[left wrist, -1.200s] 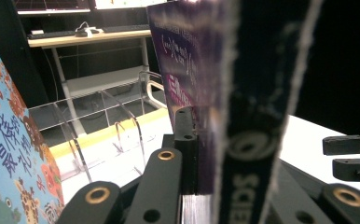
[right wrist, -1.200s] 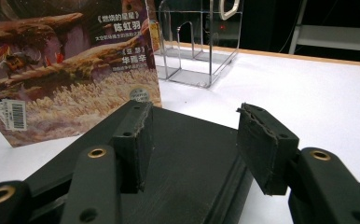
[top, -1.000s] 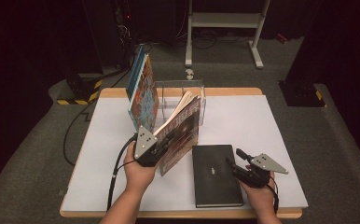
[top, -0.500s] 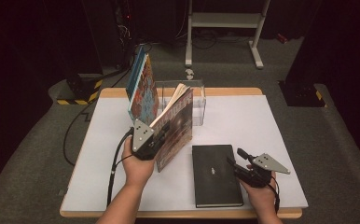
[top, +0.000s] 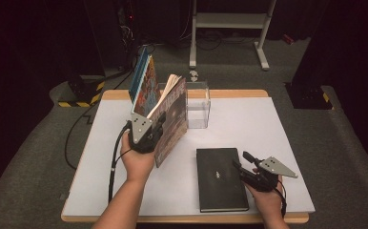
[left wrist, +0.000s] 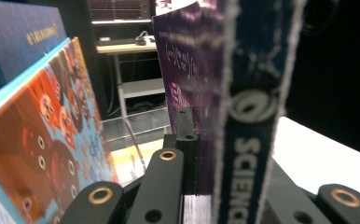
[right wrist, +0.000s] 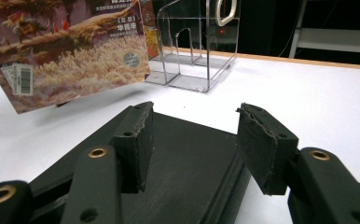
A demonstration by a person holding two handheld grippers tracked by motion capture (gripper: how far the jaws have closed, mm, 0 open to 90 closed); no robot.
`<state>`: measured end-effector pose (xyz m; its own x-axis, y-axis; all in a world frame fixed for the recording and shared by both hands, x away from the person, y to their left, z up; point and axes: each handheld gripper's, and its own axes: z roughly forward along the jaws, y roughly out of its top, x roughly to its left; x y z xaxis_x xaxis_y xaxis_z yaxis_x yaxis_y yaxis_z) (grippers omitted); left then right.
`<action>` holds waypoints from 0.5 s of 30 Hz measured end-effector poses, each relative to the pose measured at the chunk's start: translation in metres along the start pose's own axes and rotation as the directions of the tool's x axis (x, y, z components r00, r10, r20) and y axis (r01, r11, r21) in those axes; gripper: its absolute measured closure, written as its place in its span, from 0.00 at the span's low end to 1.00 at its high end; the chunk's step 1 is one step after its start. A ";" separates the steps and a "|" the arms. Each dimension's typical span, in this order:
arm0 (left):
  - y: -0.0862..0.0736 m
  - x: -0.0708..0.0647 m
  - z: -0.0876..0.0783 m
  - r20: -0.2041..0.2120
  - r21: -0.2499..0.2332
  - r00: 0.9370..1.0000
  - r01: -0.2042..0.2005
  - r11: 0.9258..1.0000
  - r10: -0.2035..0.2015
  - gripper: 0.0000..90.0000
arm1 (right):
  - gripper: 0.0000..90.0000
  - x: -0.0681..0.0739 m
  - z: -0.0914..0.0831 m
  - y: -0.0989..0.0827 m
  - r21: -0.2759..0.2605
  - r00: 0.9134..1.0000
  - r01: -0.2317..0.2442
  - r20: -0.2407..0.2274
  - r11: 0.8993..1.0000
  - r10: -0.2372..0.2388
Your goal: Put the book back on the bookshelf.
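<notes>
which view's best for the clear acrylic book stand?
The right gripper view: the clear acrylic book stand is close and unobstructed, with its dividers and base plain. The high view shows it small, behind the magazine clamped in the left tongs. In the left gripper view, books crowd the frame.

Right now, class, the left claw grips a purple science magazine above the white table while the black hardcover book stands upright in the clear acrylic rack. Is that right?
Not quite. The black hardcover book lies flat on the white table, near the right claw, as the high view shows. The clear acrylic rack does not hold it. The left claw does grip the purple science magazine.
</notes>
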<state>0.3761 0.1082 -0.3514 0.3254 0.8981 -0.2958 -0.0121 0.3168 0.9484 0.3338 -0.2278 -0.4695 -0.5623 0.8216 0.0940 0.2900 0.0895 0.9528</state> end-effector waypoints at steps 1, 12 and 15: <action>0.001 0.000 0.002 -0.006 0.002 1.000 -0.008 1.000 0.008 0.93 | 0.51 0.000 0.000 0.000 -0.001 1.000 -0.004 0.000 1.000 0.004; 0.013 -0.003 0.036 -0.070 -0.012 0.997 -0.033 0.999 0.032 0.93 | 0.51 -0.001 -0.002 0.001 -0.010 1.000 -0.011 -0.001 1.000 0.011; 0.013 -0.003 0.046 -0.093 -0.013 0.995 -0.046 0.999 0.045 0.93 | 0.51 -0.001 -0.001 0.001 -0.012 1.000 -0.017 -0.004 1.000 0.017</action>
<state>0.4183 0.0952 -0.3329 0.2350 0.9359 -0.2624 -0.0390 0.2788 0.9596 0.3338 -0.2292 -0.4682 -0.5603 0.8207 0.1114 0.2901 0.0685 0.9545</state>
